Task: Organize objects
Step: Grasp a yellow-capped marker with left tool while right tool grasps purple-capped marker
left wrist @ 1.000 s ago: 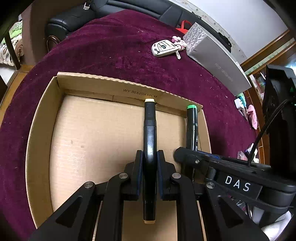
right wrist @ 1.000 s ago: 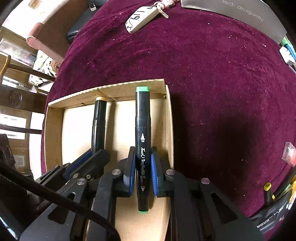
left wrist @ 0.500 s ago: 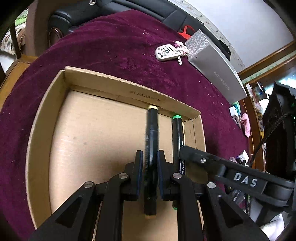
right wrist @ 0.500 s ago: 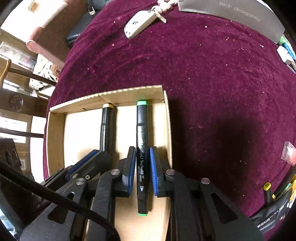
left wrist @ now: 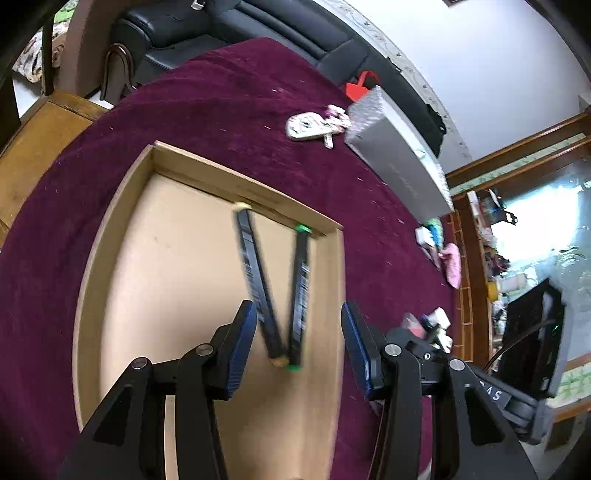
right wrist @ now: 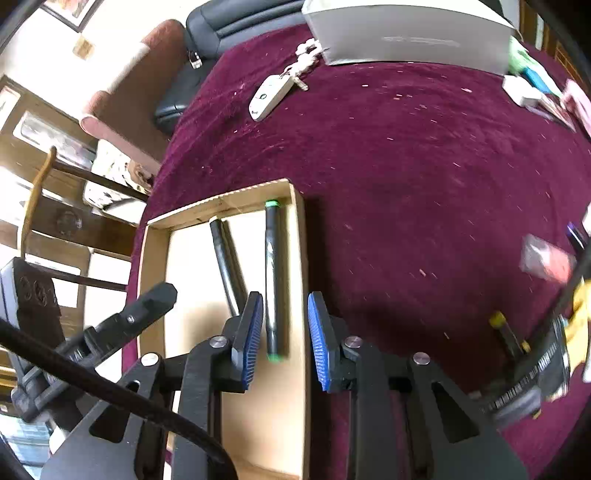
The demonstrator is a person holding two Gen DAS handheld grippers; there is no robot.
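Two black markers lie in the shallow cardboard box (left wrist: 110, 236) on the purple cloth. The cream-capped marker (left wrist: 256, 280) lies slanted; the green-capped marker (left wrist: 300, 291) lies beside it, their near ends close together. My left gripper (left wrist: 297, 350) is open and empty above their near ends. In the right wrist view the box (right wrist: 299, 258) holds the cream-capped marker (right wrist: 225, 262) and the green-capped marker (right wrist: 272, 277). My right gripper (right wrist: 284, 332) is open and empty over the box's right wall.
A white key fob (left wrist: 308, 125) and a grey carton (left wrist: 399, 162) lie at the far side of the round table. Small items (left wrist: 439, 243) crowd the right edge. More markers (right wrist: 506, 332) lie at the right. A black sofa (left wrist: 221, 29) stands behind.
Both grippers opened and let go of their markers, which now lie in the box. Both grippers drew back and up; the cream-capped marker ended slanted.
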